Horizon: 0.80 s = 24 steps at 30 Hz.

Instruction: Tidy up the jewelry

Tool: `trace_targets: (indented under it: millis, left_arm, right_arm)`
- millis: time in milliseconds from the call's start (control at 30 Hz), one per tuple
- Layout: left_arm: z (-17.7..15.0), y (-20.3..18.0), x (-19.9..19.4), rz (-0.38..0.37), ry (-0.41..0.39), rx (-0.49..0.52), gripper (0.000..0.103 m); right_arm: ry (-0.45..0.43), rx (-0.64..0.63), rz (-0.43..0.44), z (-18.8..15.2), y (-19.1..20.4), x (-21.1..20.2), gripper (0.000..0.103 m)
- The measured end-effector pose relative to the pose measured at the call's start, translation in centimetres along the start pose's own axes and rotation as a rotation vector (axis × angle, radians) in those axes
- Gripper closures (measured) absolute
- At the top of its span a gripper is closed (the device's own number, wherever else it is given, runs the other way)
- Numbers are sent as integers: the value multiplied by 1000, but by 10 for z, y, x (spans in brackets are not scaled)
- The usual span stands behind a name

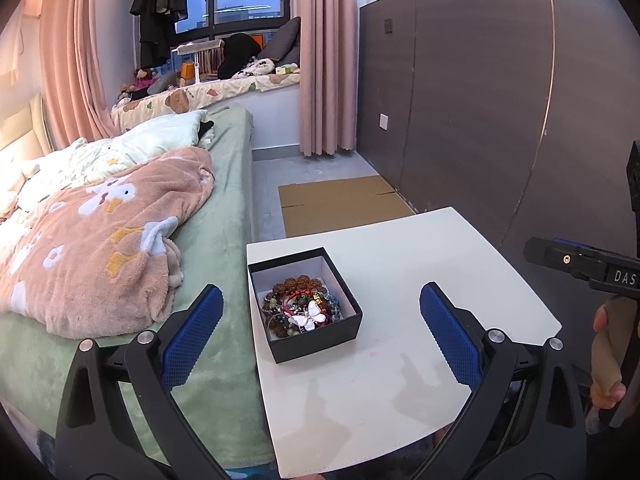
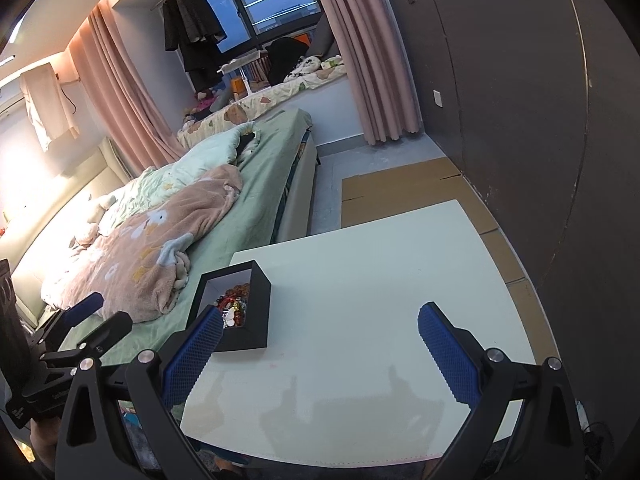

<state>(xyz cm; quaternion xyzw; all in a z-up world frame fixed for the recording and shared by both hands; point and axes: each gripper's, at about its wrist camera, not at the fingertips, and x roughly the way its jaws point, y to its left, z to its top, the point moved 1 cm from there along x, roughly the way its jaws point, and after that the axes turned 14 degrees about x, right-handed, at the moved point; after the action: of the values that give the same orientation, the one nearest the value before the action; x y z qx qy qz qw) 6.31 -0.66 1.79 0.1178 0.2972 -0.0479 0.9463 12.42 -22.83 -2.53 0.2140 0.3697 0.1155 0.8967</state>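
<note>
A black open box [image 1: 316,338] stands on the left part of a white table [image 1: 400,272]. It holds a pile of bead bracelets [image 1: 298,304] and a white butterfly piece [image 1: 312,316]. My left gripper [image 1: 320,320] is open and empty, held above the near side of the box. In the right wrist view the box [image 2: 256,308] sits at the table's left edge, with jewelry [image 2: 236,304] partly hidden behind my left pad. My right gripper [image 2: 320,332] is open and empty over the bare table [image 2: 380,280]. The left gripper's fingers [image 2: 86,308] show at far left.
A bed [image 1: 224,232] with a pink blanket [image 1: 100,248] lies close along the table's left side. Flattened cardboard [image 1: 340,204] lies on the floor beyond the table. A dark wall panel [image 1: 500,100] runs along the right. The right gripper's body [image 1: 580,264] shows at right.
</note>
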Motion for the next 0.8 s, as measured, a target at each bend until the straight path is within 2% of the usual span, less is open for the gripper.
trace_targets:
  millis: [800]
  left_arm:
    - [1, 8, 4, 4, 5, -30, 5]
  right_arm:
    - [-5, -57, -20, -4, 7, 1, 7]
